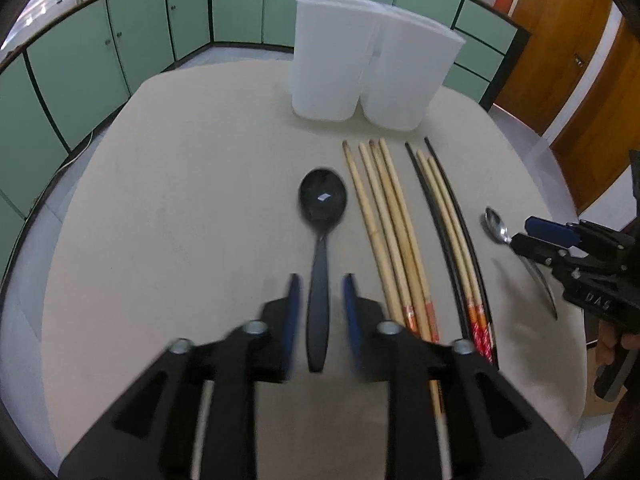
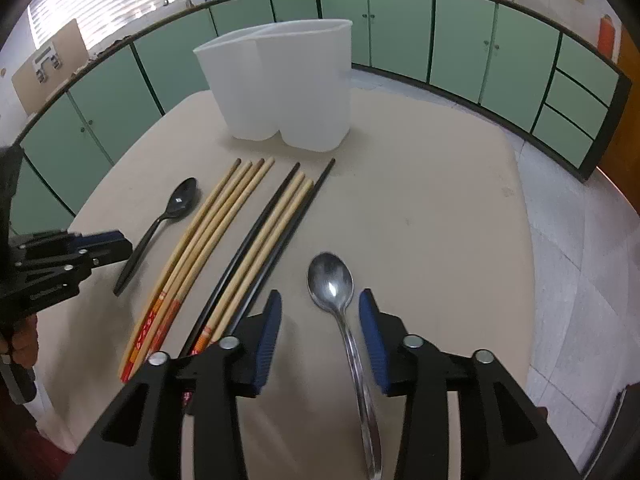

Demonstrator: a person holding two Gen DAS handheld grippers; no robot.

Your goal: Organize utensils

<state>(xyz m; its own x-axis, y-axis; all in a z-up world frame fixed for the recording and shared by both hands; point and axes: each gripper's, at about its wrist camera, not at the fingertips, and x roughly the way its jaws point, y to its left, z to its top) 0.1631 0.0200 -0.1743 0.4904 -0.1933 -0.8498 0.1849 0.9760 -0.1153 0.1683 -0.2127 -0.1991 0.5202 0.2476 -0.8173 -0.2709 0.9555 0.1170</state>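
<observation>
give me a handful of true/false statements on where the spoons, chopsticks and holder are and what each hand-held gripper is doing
1. The black plastic spoon lies with its handle between the open jaws of the left hand-held gripper. True.
2. The right hand-held gripper is clamped on a chopstick. False: it is open, straddling the metal spoon handle.
3. The white two-compartment holder already has chopsticks in it. False: all the chopsticks lie flat on the table.
4. The chopsticks lie between the two spoons. True.
5. The holder lies tipped on its side. False: it stands upright beyond the utensils.
</observation>
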